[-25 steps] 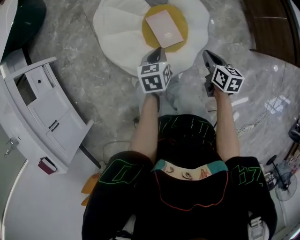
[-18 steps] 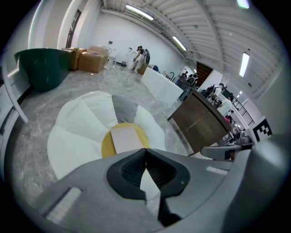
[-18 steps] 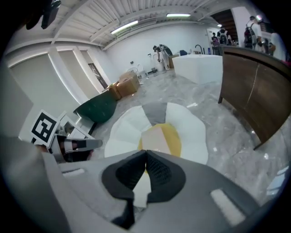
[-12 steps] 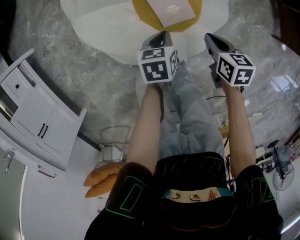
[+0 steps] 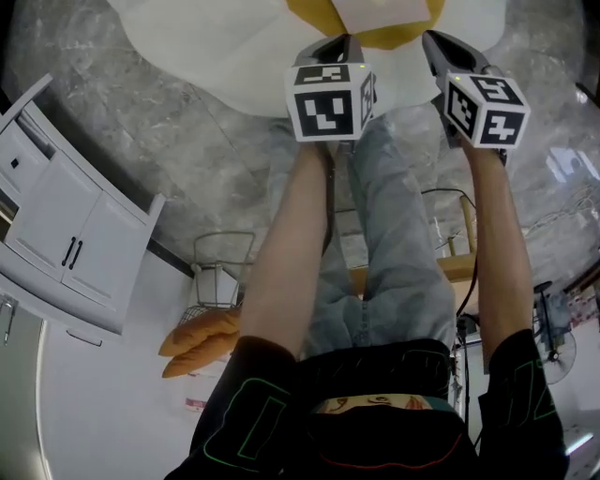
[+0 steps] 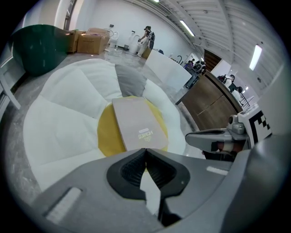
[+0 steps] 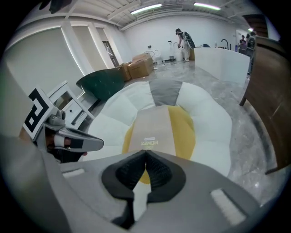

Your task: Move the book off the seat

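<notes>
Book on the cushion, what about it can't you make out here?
Head view: the book is mostly cut off by the top edge.
Left gripper view: the left gripper hides part of its near edge; cover print too small to read.
Right gripper view: the right gripper covers its near end.
Thickness: no view shows its side.

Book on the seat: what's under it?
The book lies on the yellow centre patch of the white seat. Whatever sits directly beneath the book is covered.
</notes>
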